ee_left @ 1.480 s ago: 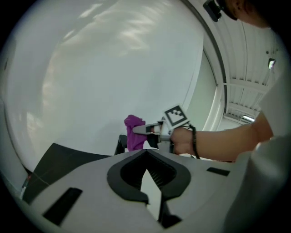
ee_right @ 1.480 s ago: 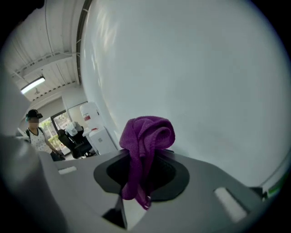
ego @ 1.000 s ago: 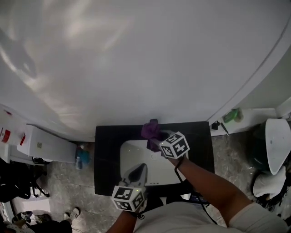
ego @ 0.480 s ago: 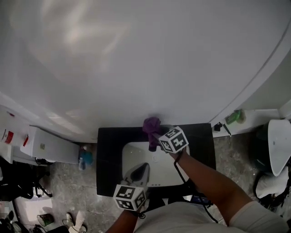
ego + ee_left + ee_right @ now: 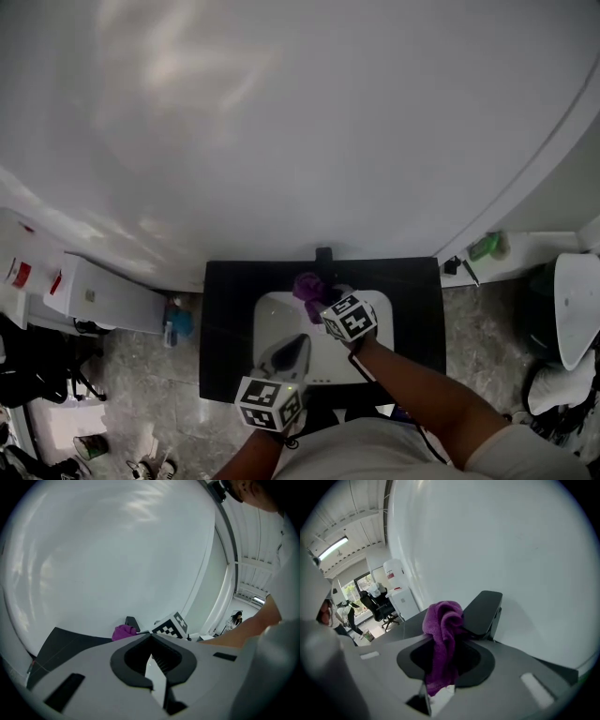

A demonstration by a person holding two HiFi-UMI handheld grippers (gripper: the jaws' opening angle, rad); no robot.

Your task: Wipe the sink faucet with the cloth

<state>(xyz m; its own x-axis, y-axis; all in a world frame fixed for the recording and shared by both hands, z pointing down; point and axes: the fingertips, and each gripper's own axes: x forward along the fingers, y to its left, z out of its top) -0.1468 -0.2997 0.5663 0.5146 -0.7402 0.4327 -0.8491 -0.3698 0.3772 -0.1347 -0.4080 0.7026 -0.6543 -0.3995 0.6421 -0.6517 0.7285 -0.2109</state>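
Cloth, purple, hangs clamped between the right gripper's jaws, near the black faucet at the sink's far edge. Left gripper, jaws together and empty, hovers over the sink's near side.

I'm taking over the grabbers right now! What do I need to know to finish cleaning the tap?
Right gripper: shut on the purple cloth, held right beside the spout of the black faucet. Whether they touch cannot be told.
Left gripper: shut, holding nothing, near the front of the white sink.
Done: the cloth is gripped and brought to the faucet. How much has been wiped does not show.
Left: probably rub the cloth over the spout and base.
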